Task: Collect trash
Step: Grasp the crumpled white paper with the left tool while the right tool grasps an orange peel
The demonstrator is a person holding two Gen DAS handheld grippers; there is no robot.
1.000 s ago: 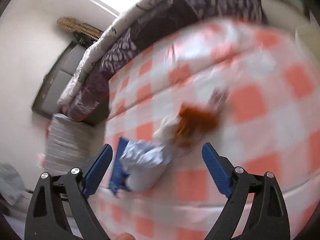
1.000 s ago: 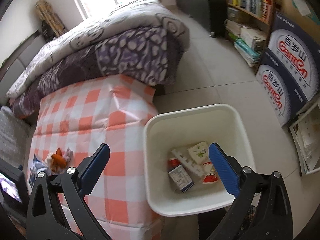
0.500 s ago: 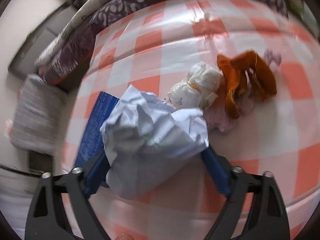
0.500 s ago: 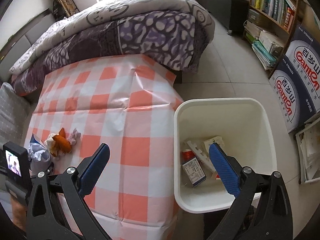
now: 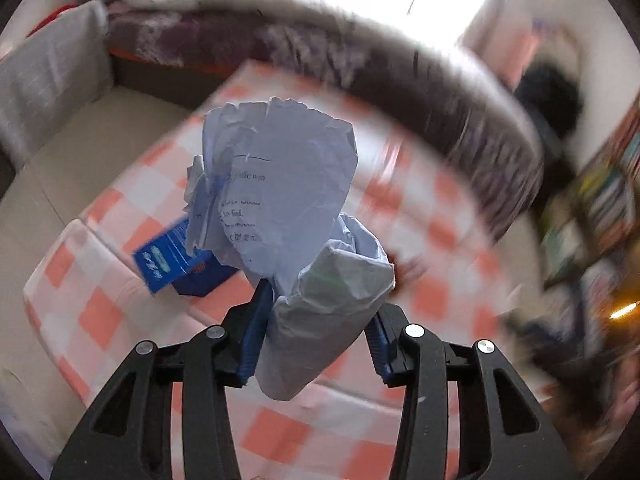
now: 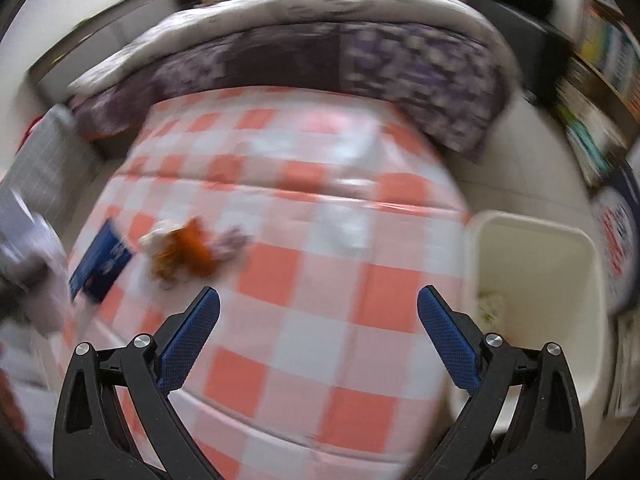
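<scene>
My left gripper holds a crumpled sheet of printed white paper up above the orange-checked cloth; its jaws are closing, with the blue pads pressing on the paper's lower end. A blue box lies on the cloth below it. My right gripper is open with nothing between its fingers, hanging over the cloth. To its left lie the blue box, a white tissue wad, orange scraps and a pale scrap. The white bin stands on the floor to its right.
A purple and grey quilt is heaped along the far side of the cloth. Bookshelves and a printed carton stand at the right, beyond the bin. A grey cushion sits at the left.
The left gripper closed on the crumpled paper, lifted it off the cloth and rolled. The right gripper moved left from over the bin to over the cloth.
</scene>
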